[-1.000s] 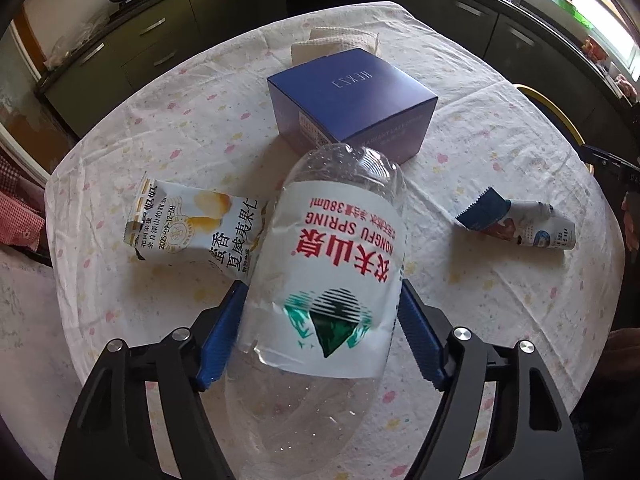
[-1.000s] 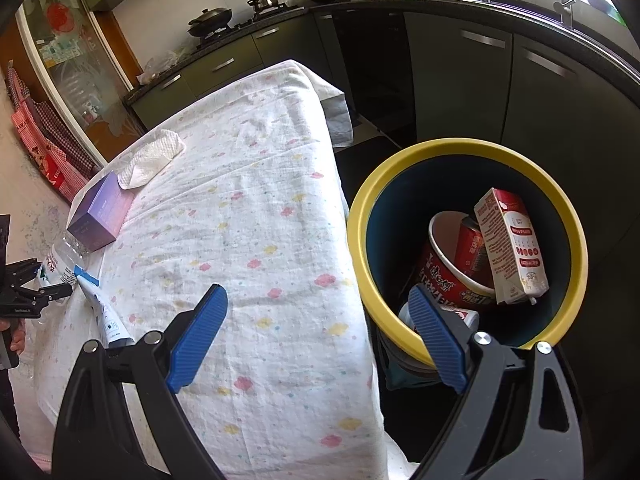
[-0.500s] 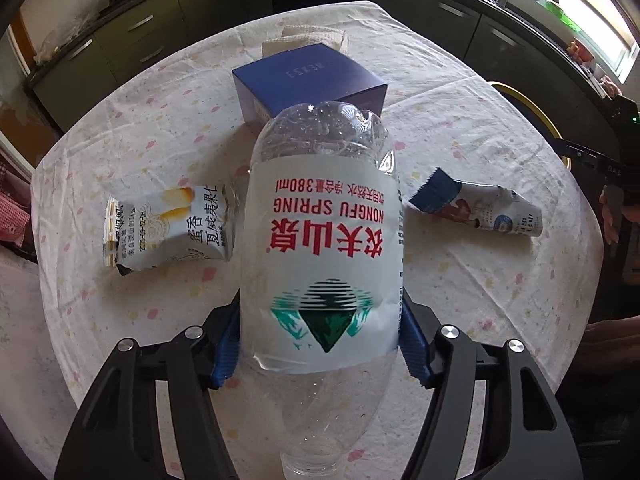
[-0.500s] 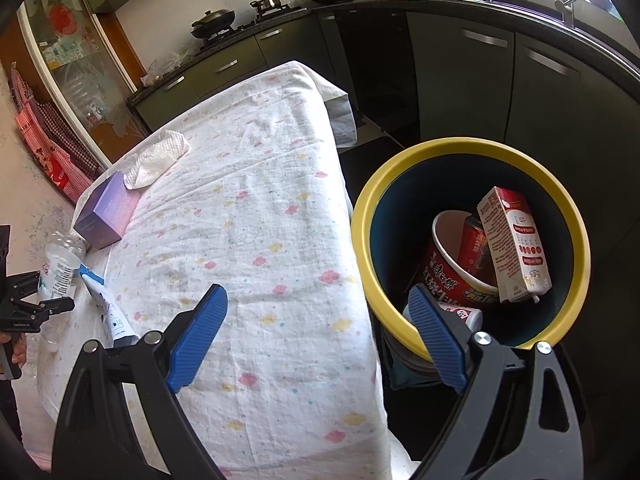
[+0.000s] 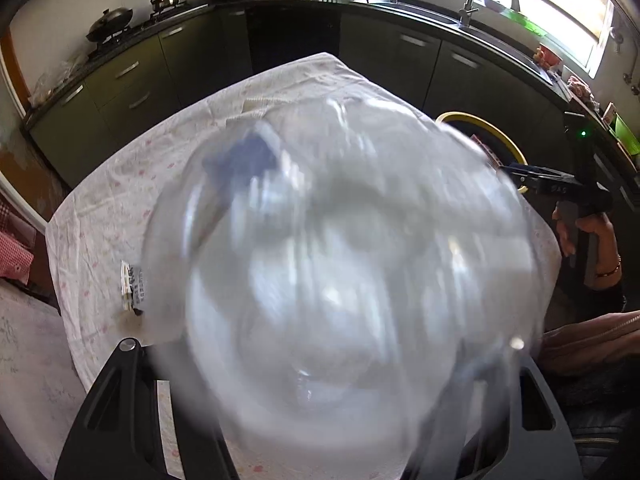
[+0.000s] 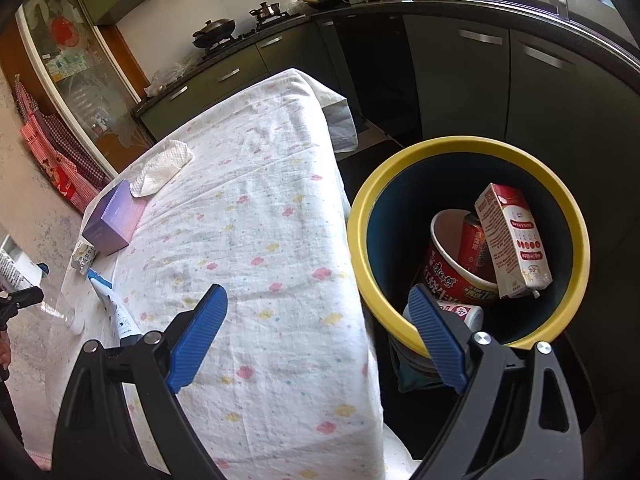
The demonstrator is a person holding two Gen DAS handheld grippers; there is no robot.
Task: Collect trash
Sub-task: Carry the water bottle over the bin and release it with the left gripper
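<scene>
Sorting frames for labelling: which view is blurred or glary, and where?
Left wrist: the bottle fills the frame, smeared by motion blur, hiding the left gripper's fingers; window blown out. Right wrist: sharp, table and bin clear, fisheye bending the edges.

Right tongs (image 6: 316, 336) with black angular plastic frame, 2 ribbed blue pads (image 6: 197, 334), silver screws on the arms, left tongs (image 5: 320, 420) with matching black arms, right hand (image 5: 588, 236) wearing a thin bracelet, dark sleeve
</scene>
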